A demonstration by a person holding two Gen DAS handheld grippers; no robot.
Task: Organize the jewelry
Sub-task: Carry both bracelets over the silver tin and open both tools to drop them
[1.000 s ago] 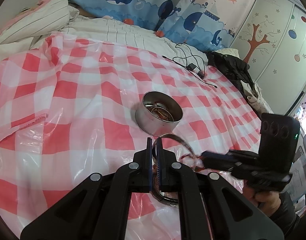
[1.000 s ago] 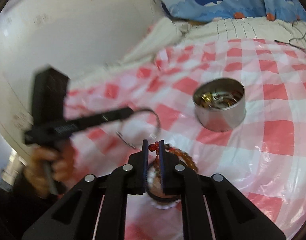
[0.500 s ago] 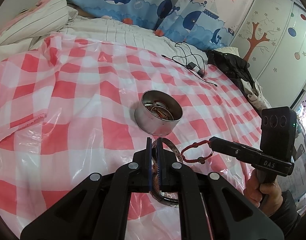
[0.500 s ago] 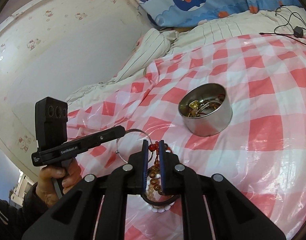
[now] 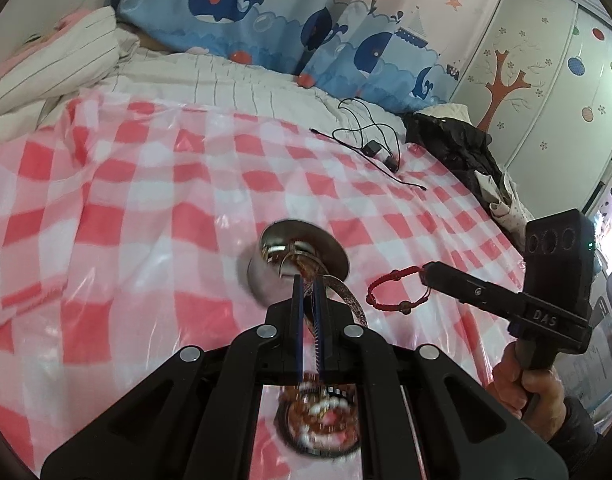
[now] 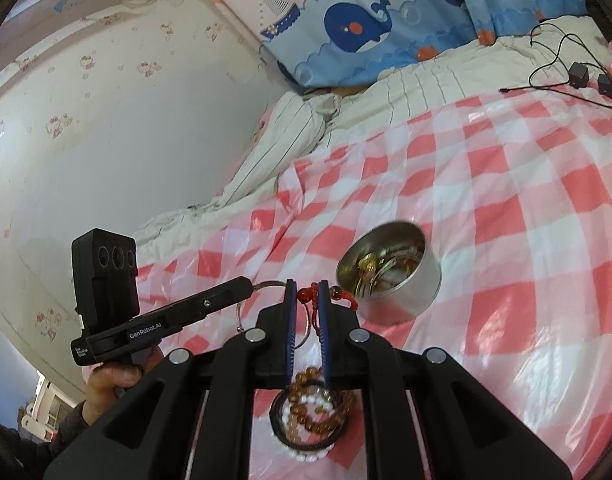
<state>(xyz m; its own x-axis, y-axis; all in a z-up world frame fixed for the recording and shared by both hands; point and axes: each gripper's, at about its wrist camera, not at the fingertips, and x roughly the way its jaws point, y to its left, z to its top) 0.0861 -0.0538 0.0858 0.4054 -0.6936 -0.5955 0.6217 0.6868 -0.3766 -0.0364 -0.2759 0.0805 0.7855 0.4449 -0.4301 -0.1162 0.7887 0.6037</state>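
The left gripper [image 5: 311, 300] was clamped on a thin silver metal bangle [image 5: 348, 294], whose hoop arced out to the right of the narrow gap between the fingers; the right gripper [image 6: 306, 300] was pinched shut on a red braided cord bracelet [image 5: 390, 288], which hung as a small loop from its tip, with red beads [image 6: 304, 294] showing between the fingers in its own view.

The round silver metal tin [image 6: 390, 276] stood on the pink-and-white checked plastic sheet [image 5: 146, 240] spread over the bed; it lay straight ahead of the left gripper and just beyond its fingertips, while from the right gripper it sat ahead and off to the right, close by. By that reading the left hand was the nearer, with its bangle almost over the rim; the bangle's plane stood roughly upright and in line with the fingers, so it would probably drop in edge-first.

The tin already held several pieces: gold-coloured and silver rings or bangles, tangled together; more could not be made out.

Below both grippers, a pile of amber and white beaded bracelets [image 6: 312, 416] rested on the sheet, not yet sorted.
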